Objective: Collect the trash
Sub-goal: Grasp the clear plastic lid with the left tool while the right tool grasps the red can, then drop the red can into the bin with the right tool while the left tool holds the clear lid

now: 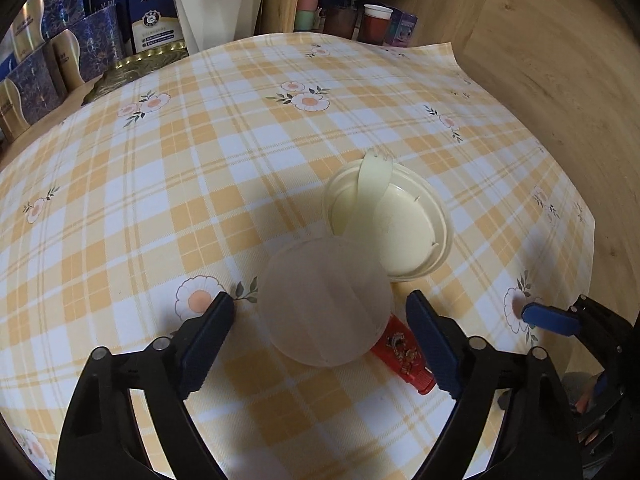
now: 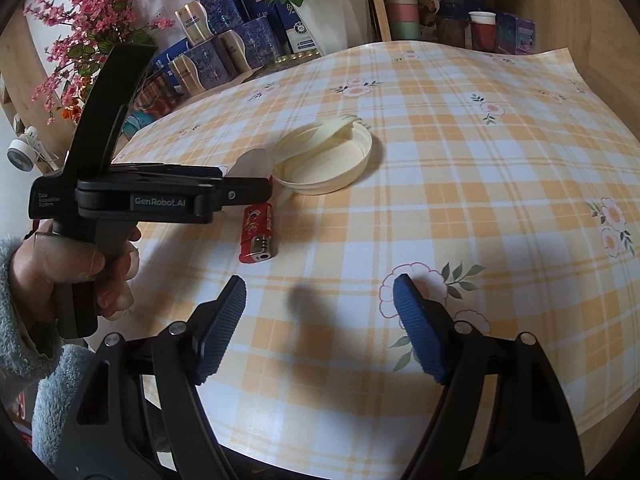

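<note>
A translucent plastic cup [image 1: 326,300] lies on the checked tablecloth [image 1: 240,160] between the fingers of my left gripper [image 1: 320,304], which is open; a small gap shows at each pad. Just beyond the cup sits a cream round lid [image 1: 404,232] with a cream spork [image 1: 372,184] resting in it. A red lighter [image 1: 404,354] lies by the right finger. In the right wrist view the cup [image 2: 254,162], lid [image 2: 328,160], spork [image 2: 336,130] and lighter [image 2: 258,234] lie ahead to the left. My right gripper [image 2: 320,292] is open over bare cloth, holding nothing.
A hand in a fluffy sleeve [image 2: 60,264] holds the left gripper [image 2: 260,192]. Blue boxes [image 2: 224,48], a white flowerpot [image 2: 336,12], stacked cups [image 2: 402,4] and a paper cup [image 2: 482,30] crowd the far edge. A wooden wall [image 1: 560,100] rises on the right.
</note>
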Demonstrator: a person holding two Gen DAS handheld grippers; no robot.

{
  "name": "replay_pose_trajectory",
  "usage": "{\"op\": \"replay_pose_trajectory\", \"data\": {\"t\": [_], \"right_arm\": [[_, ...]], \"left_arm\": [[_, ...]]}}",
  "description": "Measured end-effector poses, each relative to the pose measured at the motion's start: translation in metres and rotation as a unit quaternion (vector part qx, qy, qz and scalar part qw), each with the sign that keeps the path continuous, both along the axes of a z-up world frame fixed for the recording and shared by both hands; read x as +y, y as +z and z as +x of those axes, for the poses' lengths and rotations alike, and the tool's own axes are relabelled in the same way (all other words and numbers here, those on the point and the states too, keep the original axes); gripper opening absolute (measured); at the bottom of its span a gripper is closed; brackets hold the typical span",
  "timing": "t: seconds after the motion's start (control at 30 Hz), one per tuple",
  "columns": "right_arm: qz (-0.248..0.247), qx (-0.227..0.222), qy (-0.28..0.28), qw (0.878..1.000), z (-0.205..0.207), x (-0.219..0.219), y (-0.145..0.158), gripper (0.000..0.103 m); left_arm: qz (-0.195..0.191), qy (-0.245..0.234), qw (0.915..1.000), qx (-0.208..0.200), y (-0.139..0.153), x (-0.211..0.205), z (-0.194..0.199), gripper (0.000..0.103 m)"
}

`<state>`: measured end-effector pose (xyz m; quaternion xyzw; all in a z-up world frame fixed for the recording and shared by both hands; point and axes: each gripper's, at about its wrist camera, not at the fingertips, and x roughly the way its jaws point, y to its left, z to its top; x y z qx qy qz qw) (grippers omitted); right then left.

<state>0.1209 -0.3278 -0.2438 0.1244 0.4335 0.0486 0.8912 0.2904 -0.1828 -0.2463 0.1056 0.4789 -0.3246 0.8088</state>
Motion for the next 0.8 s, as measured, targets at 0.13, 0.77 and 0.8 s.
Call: {"op": "replay_pose_trajectory", "data": {"t": [0.13, 0.77, 0.8], "right_arm": [[-0.004, -0.003, -0.002, 1.0, 0.001, 0.002, 0.002, 0.076], [-0.059, 0.034, 0.061, 0.996, 0.07, 0.065, 0.003, 0.052], [-0.062, 0.039, 0.061, 0.995, 0.074, 0.067, 0.001, 0.049]], "left_arm": [[0.007, -0.002, 1.0, 0.005, 0.003, 0.002, 0.001, 0.064], [-0.067, 0.104, 0.9921, -0.022, 0.042, 0.128, -0.053, 0.064], [-0.069, 0.111, 0.9912, -0.021, 0.042, 0.135, -0.056, 0.064]]}}
